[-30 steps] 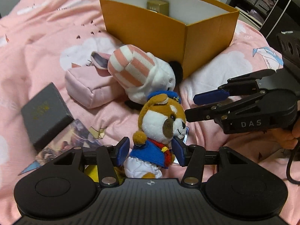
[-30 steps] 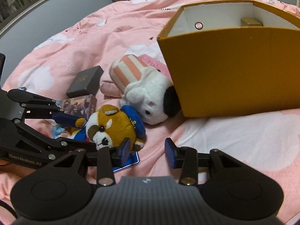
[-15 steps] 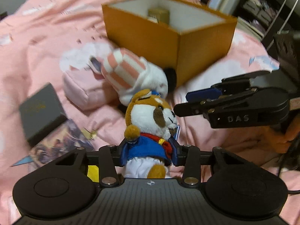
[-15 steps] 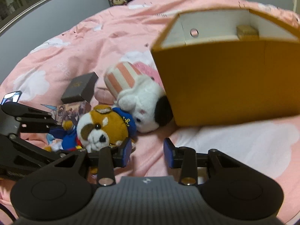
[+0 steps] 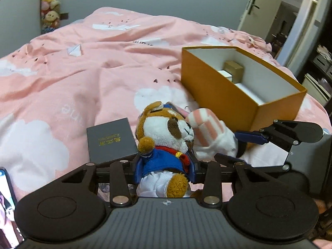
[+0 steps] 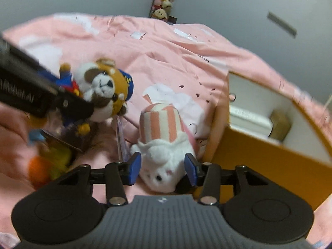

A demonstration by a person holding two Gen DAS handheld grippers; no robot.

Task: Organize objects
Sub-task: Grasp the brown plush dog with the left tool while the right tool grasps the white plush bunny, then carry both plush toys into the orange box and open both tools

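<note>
The dog plush (image 5: 166,143) sits between my left tongs (image 5: 166,167), whose jaws have just been closing and now pinch its blue jacket from both sides, so I have it up off the pink quilt (image 5: 83,72) with its head pointing away from me. I hold it by the body, I judge, because the jacket is the firmest part and the big head would slip. The orange box (image 5: 232,97) stands open on the far right, its near wall facing me, with a small gold box (image 5: 234,69) already inside at the far end; that looks like the place everything is meant to go. My right tongs (image 6: 162,169) come in from the right, and their jaws have just been opening; they now straddle the white plush (image 6: 164,151) with the pink striped hat, which lies on the quilt just beside the box's near wall, but the blue pads stand a little clear of its sides, so nothing is gripped there yet. I reckon they were spread to take the plush's wide body. A grey book (image 5: 111,141) lies flat on the quilt left of the dog, well clear of the box. Next, as I judge it, the dog needs carrying right and far over the box rim, while the right tongs need to squeeze.
</note>
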